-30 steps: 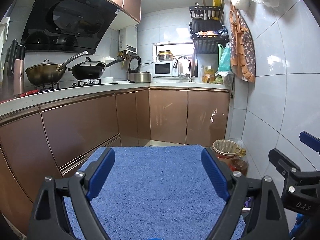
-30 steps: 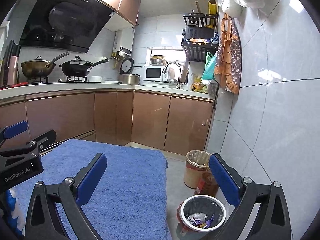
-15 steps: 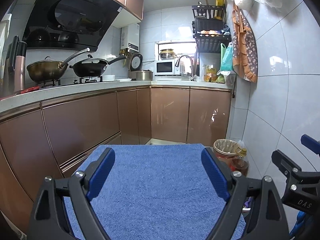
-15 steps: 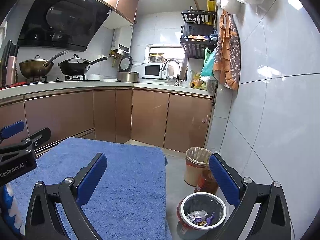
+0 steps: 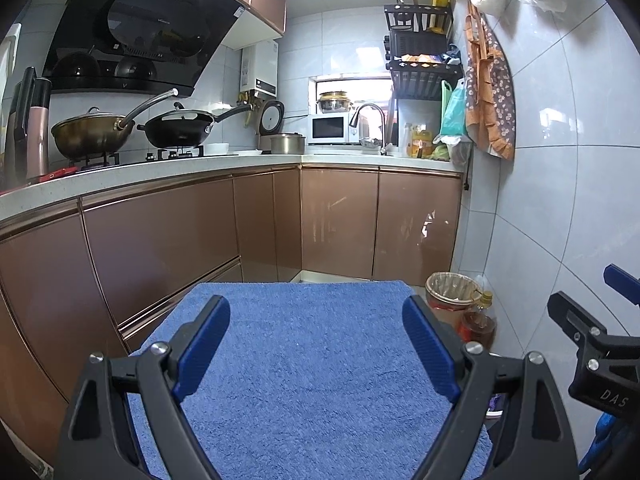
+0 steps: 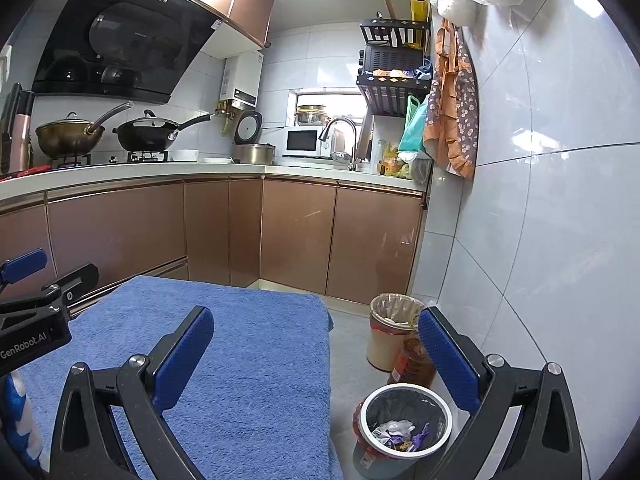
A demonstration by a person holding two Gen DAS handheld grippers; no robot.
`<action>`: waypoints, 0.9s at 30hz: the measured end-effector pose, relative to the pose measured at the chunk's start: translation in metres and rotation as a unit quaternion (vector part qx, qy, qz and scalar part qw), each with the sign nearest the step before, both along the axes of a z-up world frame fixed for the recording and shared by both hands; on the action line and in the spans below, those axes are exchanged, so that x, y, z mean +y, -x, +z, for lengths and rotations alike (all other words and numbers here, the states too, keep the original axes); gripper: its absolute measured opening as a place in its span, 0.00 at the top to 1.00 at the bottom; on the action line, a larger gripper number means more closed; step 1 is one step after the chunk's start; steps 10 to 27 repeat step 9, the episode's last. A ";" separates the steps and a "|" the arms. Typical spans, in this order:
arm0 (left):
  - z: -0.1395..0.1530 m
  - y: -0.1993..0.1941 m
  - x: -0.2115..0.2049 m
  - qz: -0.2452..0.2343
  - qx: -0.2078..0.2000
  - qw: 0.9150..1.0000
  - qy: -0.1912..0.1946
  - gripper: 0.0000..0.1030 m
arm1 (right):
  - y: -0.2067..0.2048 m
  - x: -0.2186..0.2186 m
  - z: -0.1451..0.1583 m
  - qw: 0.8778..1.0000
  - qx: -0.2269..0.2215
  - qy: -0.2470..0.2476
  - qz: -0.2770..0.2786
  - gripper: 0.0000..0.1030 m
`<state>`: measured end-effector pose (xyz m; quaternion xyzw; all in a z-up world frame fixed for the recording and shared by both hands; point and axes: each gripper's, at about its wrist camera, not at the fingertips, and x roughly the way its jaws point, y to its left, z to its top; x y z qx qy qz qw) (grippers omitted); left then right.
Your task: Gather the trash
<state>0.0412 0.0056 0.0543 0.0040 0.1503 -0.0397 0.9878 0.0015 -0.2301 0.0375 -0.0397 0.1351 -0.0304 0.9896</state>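
Note:
A small round bin [image 6: 404, 420] with a black liner stands on the floor at the table's right side and holds several crumpled wrappers [image 6: 400, 432]. My right gripper [image 6: 316, 344] is open and empty above the blue towel's [image 6: 240, 360] right edge, with the bin below its right finger. My left gripper [image 5: 316, 340] is open and empty over the blue towel [image 5: 312, 360]. No loose trash shows on the towel. Each gripper shows at the edge of the other's view.
A taller lined bin [image 6: 390, 328] and an oil bottle [image 6: 412, 360] stand by the white tiled wall [image 6: 540, 240]. Brown cabinets [image 5: 160, 232] with a counter, pans [image 5: 176, 128] and a sink tap [image 5: 368, 120] run along the left and back.
Both views have tilted slightly upward, so the towel and bins sit a little lower in frame. Both grippers stay open and empty.

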 end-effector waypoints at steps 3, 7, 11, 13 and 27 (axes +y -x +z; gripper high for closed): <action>0.000 0.000 -0.001 -0.001 0.000 1.000 0.001 0.15 | 0.000 0.000 0.000 1.000 0.000 -0.001 -0.001 0.00; -0.001 0.000 -0.003 -0.003 0.001 1.000 0.000 0.15 | 0.000 0.001 -0.001 1.000 0.000 -0.002 -0.002 0.00; -0.002 0.000 -0.004 -0.004 0.001 1.000 0.000 0.15 | 0.000 0.001 -0.001 1.000 0.000 -0.002 -0.003 0.00; -0.002 0.000 -0.004 -0.004 0.001 1.000 0.000 0.15 | 0.000 0.001 -0.001 1.000 0.000 -0.002 -0.003 0.00; -0.002 0.000 -0.004 -0.004 0.001 1.000 0.000 0.15 | 0.000 0.001 -0.001 1.000 0.000 -0.002 -0.003 0.00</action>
